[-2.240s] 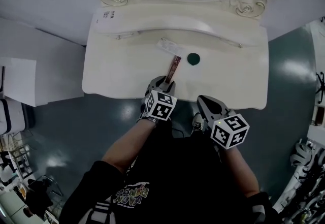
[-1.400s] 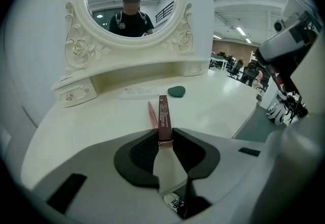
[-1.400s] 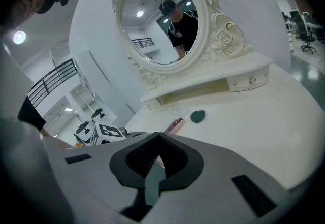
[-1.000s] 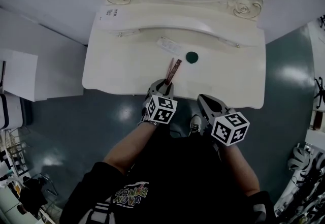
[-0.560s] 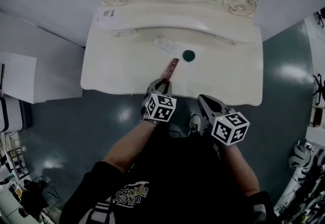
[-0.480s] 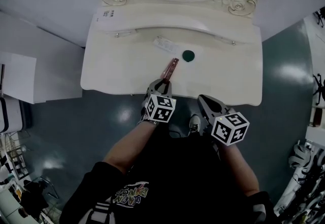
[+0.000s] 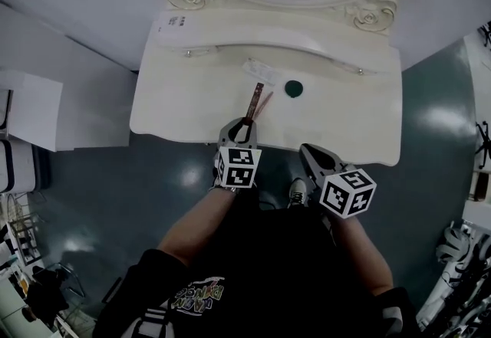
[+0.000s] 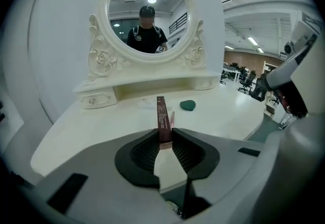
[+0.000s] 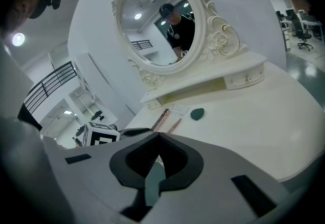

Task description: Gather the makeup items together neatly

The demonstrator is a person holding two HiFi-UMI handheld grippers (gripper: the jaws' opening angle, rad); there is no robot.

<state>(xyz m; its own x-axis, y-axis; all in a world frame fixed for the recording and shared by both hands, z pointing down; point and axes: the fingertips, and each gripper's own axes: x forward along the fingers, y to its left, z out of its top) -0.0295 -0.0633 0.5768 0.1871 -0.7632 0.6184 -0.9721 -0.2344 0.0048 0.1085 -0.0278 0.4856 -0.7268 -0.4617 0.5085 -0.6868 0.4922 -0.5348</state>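
- Slim maroon stick [image 8: 162, 116]: being gripped at its near end by the left gripper [image 8: 165, 135]. The jaws have just been closing and are pressing on both of its long sides.
- Long axis of the stick: running straight out along the jaws' own line, away from the person and toward the mirror [image 8: 122, 9]. The far end is reaching out over the middle of the vanity table [image 7: 345, 114], and whether it is touching the top cannot be told.
- Pink pencil [image 7: 265, 103]: lying flat on the table just to the right of the stick, slanting a little away from it, and not held by anything.
- Green puff [image 7: 293, 88]: sitting to the right of the stick's far end, near it but apart.
- Pale flat packet [image 7: 258, 70]: lying just beyond the stick's tip, toward the drawer shelf.
- Right gripper [image 7: 306, 151]: hanging at the table's front edge with its jaws pressed together on nothing, farther from the cluster than the left.
- Judgement: the left hand is carrying the piece and is the nearer one. Setting the stick down neatly is likely depending on keeping its axis parallel to the pencil and easing it rightward toward the puff.
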